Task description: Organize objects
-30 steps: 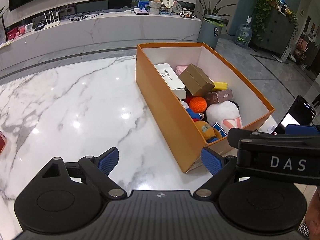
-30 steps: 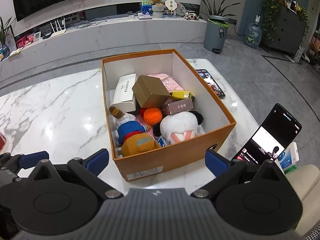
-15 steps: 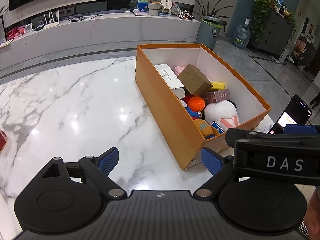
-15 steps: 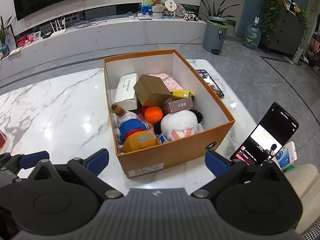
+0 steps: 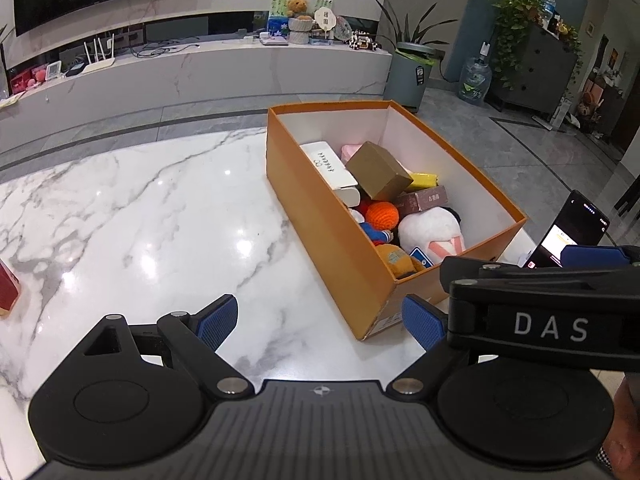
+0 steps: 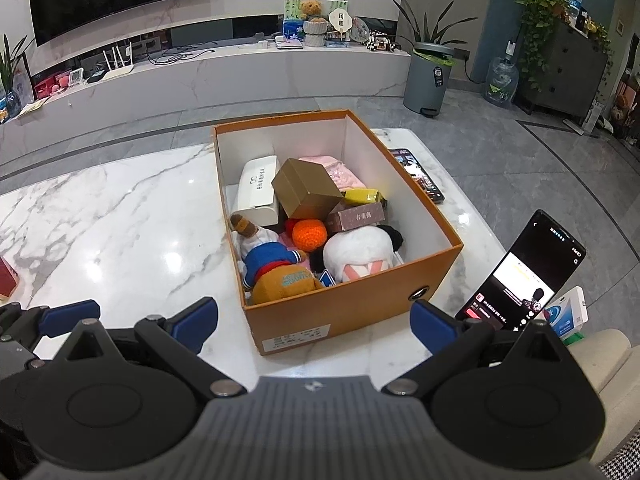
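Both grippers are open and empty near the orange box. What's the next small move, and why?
Probably ease the right gripper forward and down toward the brown cardboard box. It sits tilted on top of the pile in the orange box, unobstructed, and the jaws stand wide open.

Left wrist view: the near wall of the orange box (image 5: 336, 216) hides the lower parts of the toys inside. The right gripper (image 5: 536, 312) covers the box's near right corner and the bottom of the propped phone (image 5: 576, 224). A red object (image 5: 8, 292) is cut off by the left edge.

Right wrist view: the flat phone (image 6: 420, 176) behind the box is partly hidden by the box wall. The label (image 6: 296, 340) on the box front is too small to read. The blue-and-white pack (image 6: 568, 316) is partly hidden behind the propped phone.
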`<act>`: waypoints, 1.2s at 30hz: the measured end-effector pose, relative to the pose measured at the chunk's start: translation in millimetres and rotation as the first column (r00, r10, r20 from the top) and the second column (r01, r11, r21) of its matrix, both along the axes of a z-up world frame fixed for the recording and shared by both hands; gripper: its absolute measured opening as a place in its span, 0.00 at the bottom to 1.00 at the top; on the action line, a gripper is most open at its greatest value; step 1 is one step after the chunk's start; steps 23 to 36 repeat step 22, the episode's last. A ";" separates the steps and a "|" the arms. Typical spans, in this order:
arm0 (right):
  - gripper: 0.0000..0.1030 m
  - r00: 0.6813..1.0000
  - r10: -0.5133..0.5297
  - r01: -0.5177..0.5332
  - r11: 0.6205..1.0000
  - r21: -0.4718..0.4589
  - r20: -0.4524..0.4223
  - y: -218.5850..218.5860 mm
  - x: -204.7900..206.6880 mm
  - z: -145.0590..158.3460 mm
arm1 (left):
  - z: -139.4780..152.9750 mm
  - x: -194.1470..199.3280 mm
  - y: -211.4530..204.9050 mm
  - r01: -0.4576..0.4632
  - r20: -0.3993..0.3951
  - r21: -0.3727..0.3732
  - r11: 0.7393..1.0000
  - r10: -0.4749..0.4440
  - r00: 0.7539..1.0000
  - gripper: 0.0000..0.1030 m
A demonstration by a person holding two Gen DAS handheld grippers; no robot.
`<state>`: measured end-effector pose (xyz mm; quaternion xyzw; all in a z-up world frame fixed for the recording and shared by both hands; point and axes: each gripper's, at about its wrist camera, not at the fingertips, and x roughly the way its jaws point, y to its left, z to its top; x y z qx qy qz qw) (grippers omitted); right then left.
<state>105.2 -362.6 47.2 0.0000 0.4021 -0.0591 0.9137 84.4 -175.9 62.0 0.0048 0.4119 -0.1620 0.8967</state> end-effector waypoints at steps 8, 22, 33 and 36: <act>0.99 1.000 0.000 0.000 1.000 -0.002 0.021 1.9 -8.8 7.8 | 6.3 -5.6 1.9 0.000 0.019 -0.002 1.000 0.000 1.000 1.00; 0.99 0.998 0.006 -0.005 1.000 -0.012 0.064 11.0 -20.3 22.1 | 20.4 -18.4 8.6 0.014 0.087 -0.050 0.999 -0.010 0.996 1.00; 0.99 0.998 0.006 -0.005 1.000 -0.012 0.064 11.0 -20.3 22.1 | 20.4 -18.4 8.6 0.014 0.087 -0.050 0.999 -0.010 0.996 1.00; 0.99 0.998 0.006 -0.005 1.000 -0.012 0.064 11.0 -20.3 22.1 | 20.4 -18.4 8.6 0.014 0.087 -0.050 0.999 -0.010 0.996 1.00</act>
